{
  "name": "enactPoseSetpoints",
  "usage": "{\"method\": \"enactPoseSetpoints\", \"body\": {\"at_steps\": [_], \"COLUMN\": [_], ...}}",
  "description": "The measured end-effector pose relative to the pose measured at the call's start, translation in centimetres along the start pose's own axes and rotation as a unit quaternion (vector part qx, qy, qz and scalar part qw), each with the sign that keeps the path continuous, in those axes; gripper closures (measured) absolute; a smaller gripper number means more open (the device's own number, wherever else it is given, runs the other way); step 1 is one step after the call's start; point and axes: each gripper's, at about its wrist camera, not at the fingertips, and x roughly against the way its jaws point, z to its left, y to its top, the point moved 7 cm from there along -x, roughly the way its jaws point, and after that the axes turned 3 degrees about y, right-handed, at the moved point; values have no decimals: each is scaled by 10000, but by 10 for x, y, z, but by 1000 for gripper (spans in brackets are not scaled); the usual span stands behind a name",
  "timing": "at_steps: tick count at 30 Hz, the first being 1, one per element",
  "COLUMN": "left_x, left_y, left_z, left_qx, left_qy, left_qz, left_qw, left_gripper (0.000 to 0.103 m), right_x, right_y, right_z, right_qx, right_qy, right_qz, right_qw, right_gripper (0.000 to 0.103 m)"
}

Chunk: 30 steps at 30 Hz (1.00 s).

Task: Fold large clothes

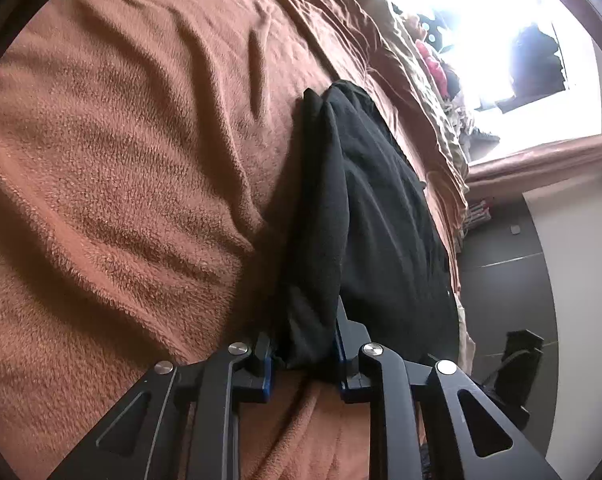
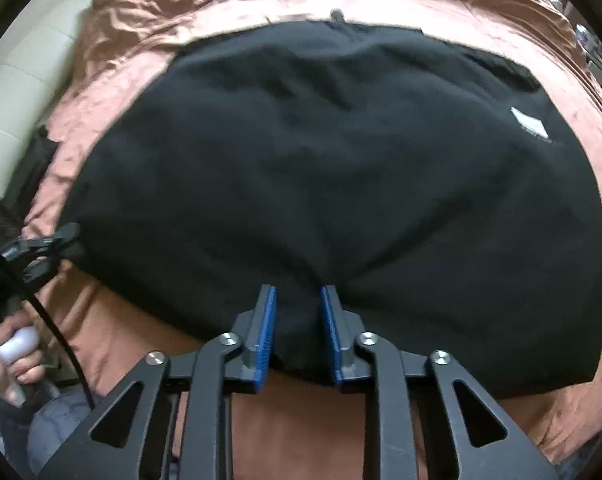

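Holding a black garment [image 2: 333,168] by its near hem with both tools, I judge a fold is in hand. My right gripper [image 2: 297,332] has its blue pads set either side of a bunched pleat of cloth, jaws clamped on it; the garment spreads ahead of those jaws over a rust-brown blanket [image 2: 309,416]. My left gripper [image 1: 304,354] is likewise clamped on a gathered edge running forward from its jaws. Next move, in my judgement: carry both held edges forward together, keeping them level. A white label [image 2: 529,123] sits ahead and right of the right jaws; its writing is unreadable.
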Motion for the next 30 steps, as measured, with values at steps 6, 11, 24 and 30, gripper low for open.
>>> {"method": "enactPoseSetpoints", "body": {"at_steps": [6,11,24,30], "left_x": [3,8,17,16], "left_y": [-1,-2,-6,-6], "left_z": [0,1,1,2], "left_qx": [86,291,449,486], "left_qy": [95,43,258,242], "left_qz": [-54,-156,-335,-344], "left_qw": [9999,9994,9981,9979], "left_gripper": [80,80,80,80], "right_x": [-14,-27,-56,-76], "right_y": [39,58,123,149], "right_z": [-2,-10,-36,-43], "right_qx": [-31,-78,-507,-708], "right_qy": [-132,-126,-86,84], "right_qz": [-177,-260,-490,-563], "right_qw": [9998,9996,9975,9959], "right_gripper": [87,87,95,95]}}
